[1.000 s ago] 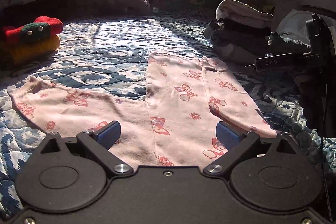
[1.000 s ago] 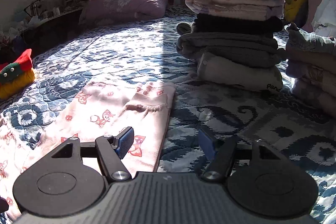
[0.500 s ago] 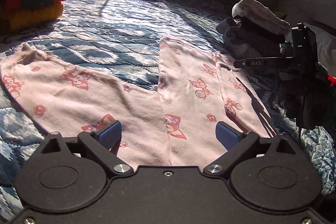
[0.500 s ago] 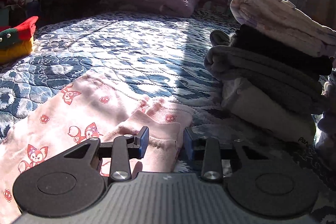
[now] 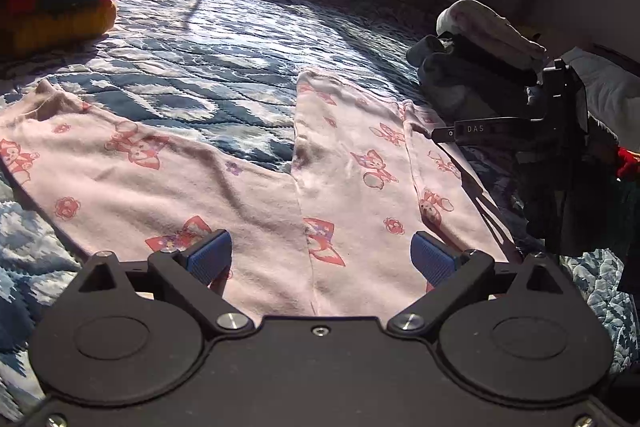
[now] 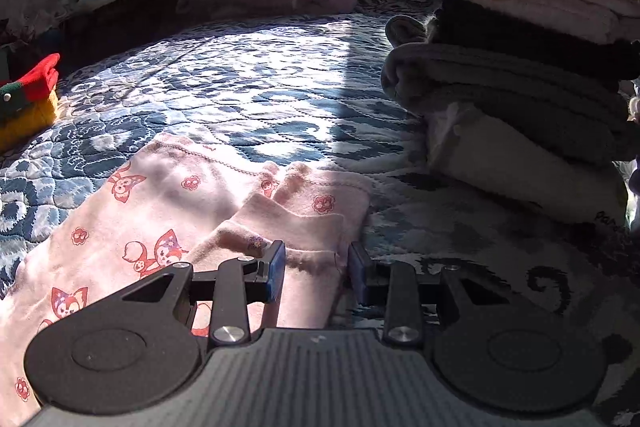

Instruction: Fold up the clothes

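Now lower and narrower than before, right gripper (image 6: 316, 269) straddling folded cuff of pink pyjama top (image 5: 248, 187) spread flat on quilt (image 6: 248, 87); left gripper (image 5: 320, 259) wide, over near hem.

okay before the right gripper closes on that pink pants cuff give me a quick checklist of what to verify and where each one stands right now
1. Right gripper open enough to take fabric: ok, a gap shows between its fingers.
2. Cuff between the fingers: ok, the folded-over edge of the pants lies in the gap.
3. Both layers in the bite: cannot tell, the lower layer is hidden.
4. Left gripper ready: ok, wide open over the waist end, holding nothing.
5. Pants flat: not ok, the right leg's end is doubled over and wrinkles show near the crotch.
6. Folded stack clear of the lift path: ok, it sits apart to the right.
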The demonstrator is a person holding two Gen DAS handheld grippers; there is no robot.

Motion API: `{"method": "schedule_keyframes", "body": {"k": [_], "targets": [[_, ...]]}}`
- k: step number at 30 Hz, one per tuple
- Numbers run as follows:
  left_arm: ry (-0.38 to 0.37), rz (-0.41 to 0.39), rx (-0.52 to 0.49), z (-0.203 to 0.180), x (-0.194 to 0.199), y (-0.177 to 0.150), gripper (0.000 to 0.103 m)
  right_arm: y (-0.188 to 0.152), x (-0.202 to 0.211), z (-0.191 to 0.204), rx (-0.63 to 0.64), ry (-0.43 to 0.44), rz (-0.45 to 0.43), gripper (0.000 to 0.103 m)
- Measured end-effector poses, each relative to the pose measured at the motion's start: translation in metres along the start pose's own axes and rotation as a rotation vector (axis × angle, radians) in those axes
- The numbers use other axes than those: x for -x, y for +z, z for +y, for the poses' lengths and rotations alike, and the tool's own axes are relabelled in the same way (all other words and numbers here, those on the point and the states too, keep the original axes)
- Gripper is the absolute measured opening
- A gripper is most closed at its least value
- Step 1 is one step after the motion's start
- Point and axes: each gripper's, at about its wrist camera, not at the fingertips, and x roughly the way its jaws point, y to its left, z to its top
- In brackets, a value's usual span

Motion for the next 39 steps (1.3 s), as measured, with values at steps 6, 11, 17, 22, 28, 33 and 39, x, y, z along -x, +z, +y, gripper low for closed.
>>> {"method": "schedule_keyframes", "body": {"k": [6, 11, 17, 22, 28, 33, 39], "targets": [[0.006, 0.000, -0.007, -0.002, -0.001, -0.001, 0.098, 0.001, 0.001, 0.008, 0.055, -0.027, -0.001, 0.023], [0.010, 0.000, -0.016, -0.002, -0.001, -0.002, 0.098, 0.005, 0.018, 0.008, 0.063, -0.077, -0.049, 0.011], [0.019, -0.002, -0.025, -0.004, 0.000, -0.003, 0.098, 0.007, 0.041, 0.003, 0.049, -0.094, -0.083, 0.008], [0.022, -0.008, -0.025, -0.004, 0.000, -0.003, 0.098, 0.008, 0.064, -0.013, 0.018, -0.133, -0.115, 0.008], [0.026, -0.010, -0.033, -0.005, 0.000, -0.003, 0.098, 0.006, 0.090, -0.039, -0.024, -0.194, -0.143, 0.008], [0.031, -0.009, -0.042, -0.006, -0.001, -0.003, 0.098, -0.007, 0.111, -0.065, -0.071, -0.253, -0.149, 0.008], [0.035, -0.007, -0.052, -0.008, -0.001, -0.005, 0.098, -0.030, 0.132, -0.090, -0.121, -0.311, -0.145, 0.007]]}}
